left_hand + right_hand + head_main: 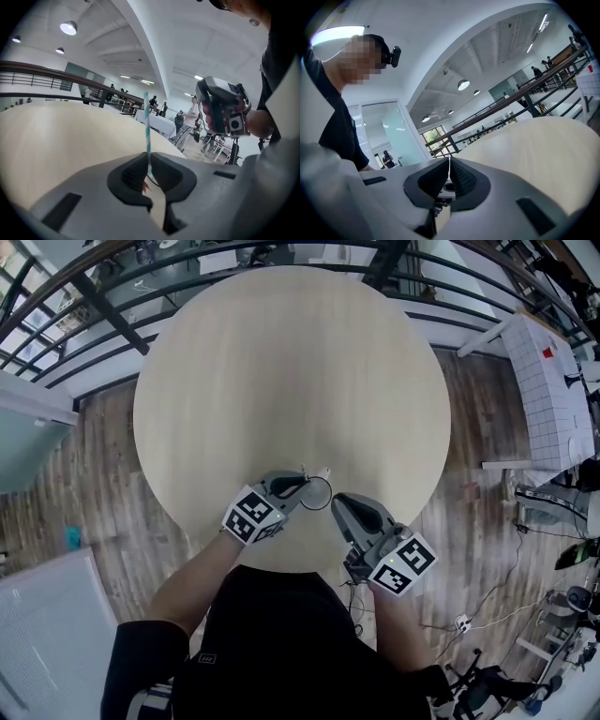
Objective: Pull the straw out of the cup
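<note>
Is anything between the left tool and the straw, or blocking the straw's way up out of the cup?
Nothing visible. The left tool is shut on the straw, open air lies above the cup, and the right tool sits off to the side.

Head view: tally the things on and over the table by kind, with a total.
grippers: 2 (left gripper, right gripper)
straw: 1
cup: 1
table: 1
total: 5
</note>
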### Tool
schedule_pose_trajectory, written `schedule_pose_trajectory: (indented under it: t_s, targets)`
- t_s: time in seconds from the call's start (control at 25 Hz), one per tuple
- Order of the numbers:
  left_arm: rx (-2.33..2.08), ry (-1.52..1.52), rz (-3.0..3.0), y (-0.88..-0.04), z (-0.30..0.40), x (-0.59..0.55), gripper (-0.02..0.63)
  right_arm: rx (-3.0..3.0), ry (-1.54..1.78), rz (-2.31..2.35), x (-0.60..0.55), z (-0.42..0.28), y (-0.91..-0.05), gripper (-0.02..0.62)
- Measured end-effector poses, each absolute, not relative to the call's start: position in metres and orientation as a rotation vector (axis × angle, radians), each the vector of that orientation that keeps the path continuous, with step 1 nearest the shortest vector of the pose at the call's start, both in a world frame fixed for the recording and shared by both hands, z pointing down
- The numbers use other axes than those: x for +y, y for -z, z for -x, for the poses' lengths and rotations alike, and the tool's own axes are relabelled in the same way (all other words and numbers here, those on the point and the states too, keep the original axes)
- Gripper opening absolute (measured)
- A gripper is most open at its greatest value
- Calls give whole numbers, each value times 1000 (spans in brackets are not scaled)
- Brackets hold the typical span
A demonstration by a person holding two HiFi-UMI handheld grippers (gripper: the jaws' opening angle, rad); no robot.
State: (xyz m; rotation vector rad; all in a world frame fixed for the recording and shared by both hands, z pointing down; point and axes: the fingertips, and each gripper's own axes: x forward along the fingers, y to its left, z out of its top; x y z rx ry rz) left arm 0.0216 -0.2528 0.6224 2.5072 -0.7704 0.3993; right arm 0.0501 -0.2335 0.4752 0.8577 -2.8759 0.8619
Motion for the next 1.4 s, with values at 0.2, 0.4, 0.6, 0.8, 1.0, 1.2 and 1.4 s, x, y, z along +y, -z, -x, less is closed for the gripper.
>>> schedule_pose_trajectory:
  t_s: [0.2, 0.4, 0.6, 0.8, 1.0, 1.2, 1.4]
  targets:
    - [-754, -372, -2506, -613, -15, -254, 29, -2880, -833, -890, -235, -48, -465, 23]
    - [-745, -341, -2516, -599, -10, -250, 29, -2878, -798, -925, -230, -46, -455, 23]
    - [-737, -279, -2553, -574, -2, -244, 29, -2889, -725, -985, -223, -46, -441, 23]
    - [-745, -281, -2584, -549, 5, -234, 28, -2910, -675, -933, -211, -44, -435, 23]
    - [-926, -278, -2562, -516, 5, -226, 28, -2967, -668, -896, -205, -66, -427, 23]
    - [-1172, -215, -2507, -473, 7, -204, 28, -3024, -628, -822, -197, -97, -413, 22]
    - [-1336, -156, -2442, -449, 2, -187, 28, -3023, -563, -753, -191, -126, -405, 21]
